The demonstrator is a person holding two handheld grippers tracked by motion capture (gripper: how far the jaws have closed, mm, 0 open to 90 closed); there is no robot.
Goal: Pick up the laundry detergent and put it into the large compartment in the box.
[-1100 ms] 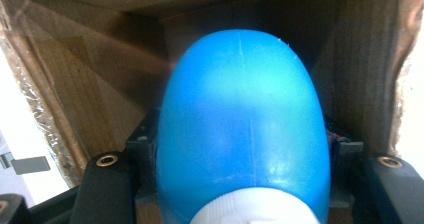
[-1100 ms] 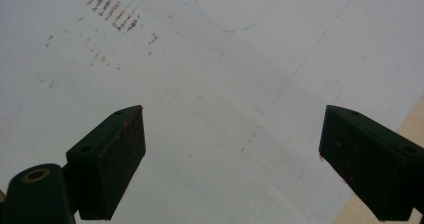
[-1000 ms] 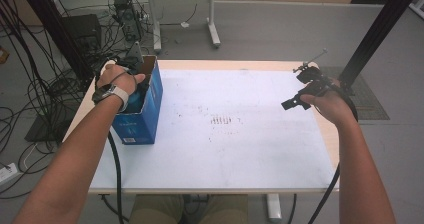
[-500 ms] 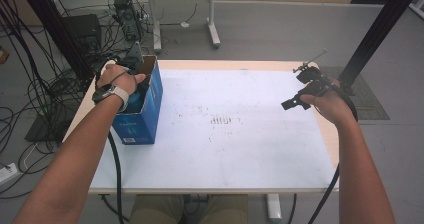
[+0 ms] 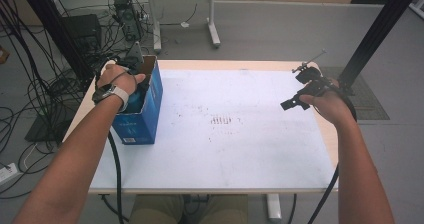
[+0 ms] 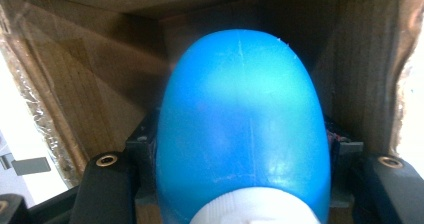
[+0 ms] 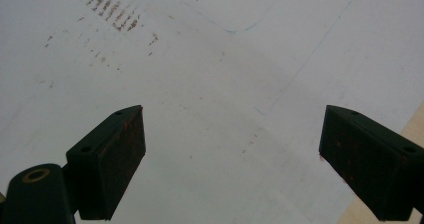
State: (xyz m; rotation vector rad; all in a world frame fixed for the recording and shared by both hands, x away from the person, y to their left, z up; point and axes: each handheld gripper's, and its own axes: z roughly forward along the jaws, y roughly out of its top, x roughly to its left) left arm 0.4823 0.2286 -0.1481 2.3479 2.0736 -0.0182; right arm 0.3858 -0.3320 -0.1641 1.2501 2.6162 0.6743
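My left gripper (image 6: pixel 240 184) is clamped on a blue bottle (image 6: pixel 240 129): in the left gripper view its two black jaws press against the bottle's sides, and a white cap (image 6: pixel 255 210) shows at the bottom edge. The bottle sits inside a cardboard box (image 6: pixel 75 84), whose brown inner walls surround it on all sides.

In the high view my left hand (image 5: pixel 119 81) reaches down into the open top of the blue box (image 5: pixel 137 111), which stands at the table's left edge. A watch with a pale strap (image 5: pixel 114 93) sits on that wrist.

My right gripper (image 7: pixel 232 159) is held above the white table surface (image 7: pixel 210 84), jaws wide apart, nothing between them and nothing touched. In the high view my right hand (image 5: pixel 325 101) holds it near the table's right edge, well apart from the box.

Writing: the box carries a small pale label low on its near face; I cannot read it. Brownish marks (image 5: pixel 220 120) dot the table centre; they form no legible text.

Against the frames from a second and half a second ago, I find no visible change: both hands, the box and both grippers keep the same positions.
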